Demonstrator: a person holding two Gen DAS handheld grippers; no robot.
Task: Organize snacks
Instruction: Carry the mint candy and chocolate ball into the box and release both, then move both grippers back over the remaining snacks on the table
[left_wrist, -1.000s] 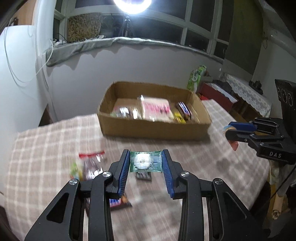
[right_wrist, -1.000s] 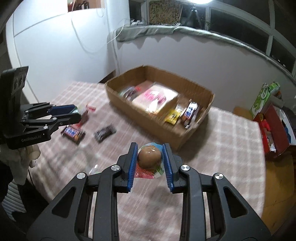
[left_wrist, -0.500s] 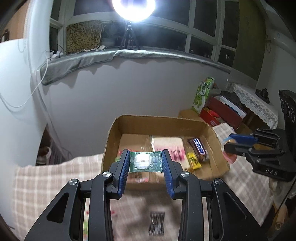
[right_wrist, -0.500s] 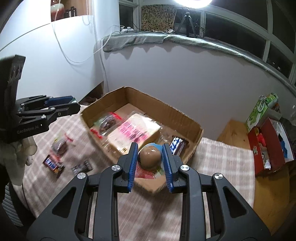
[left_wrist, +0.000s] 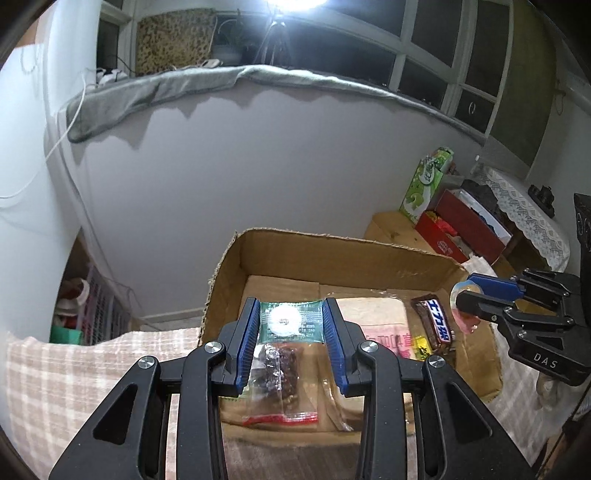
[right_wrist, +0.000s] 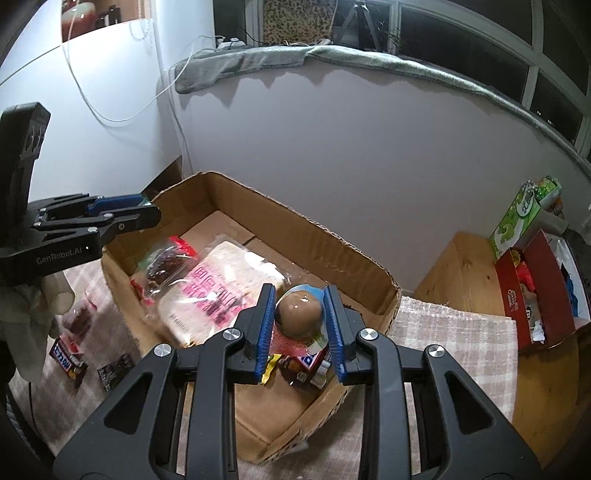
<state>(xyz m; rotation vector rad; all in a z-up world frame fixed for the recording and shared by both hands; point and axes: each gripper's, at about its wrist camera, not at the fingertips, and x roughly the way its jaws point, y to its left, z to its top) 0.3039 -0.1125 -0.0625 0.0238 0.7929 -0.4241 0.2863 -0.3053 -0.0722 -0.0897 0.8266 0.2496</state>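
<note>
Desk: covered with a pale checked cloth; it carries the box, and a few loose snacks lie on it to the left of the box.
Box: open brown cardboard, low walls, torn rim; stands on the desk against the grey wall.
Box contents: a flat white pack with pink print; a clear bag of dark pieces with a red strip at the left end; a dark bar and small yellow wrappers at the right end.
Left tongs: narrow, closed on the green packet, hanging over the left end of the box.
Right tongs: narrow, closed on the egg pack, hanging over the right end of the box, above the bars.
Green packet: small, flat, square, glossy green film with a pale round mark in the middle; pinched by its two side edges and held level above the clear bag.
Egg pack: a smooth brown egg-shaped snack in tight clear film, with a blue edge at the top and a red and white label below; gripped across its middle.
Loose snacks: a dark bar and a small black wrapper on the cloth; not yet boxed.
Step in hand: I judge it the drop-off, as both loads are over the box.
Next move: probably lower each a little and part the tongs; the packet should land flat, while the rounded egg pack may roll, so a low release among the bars seems wise.
</note>
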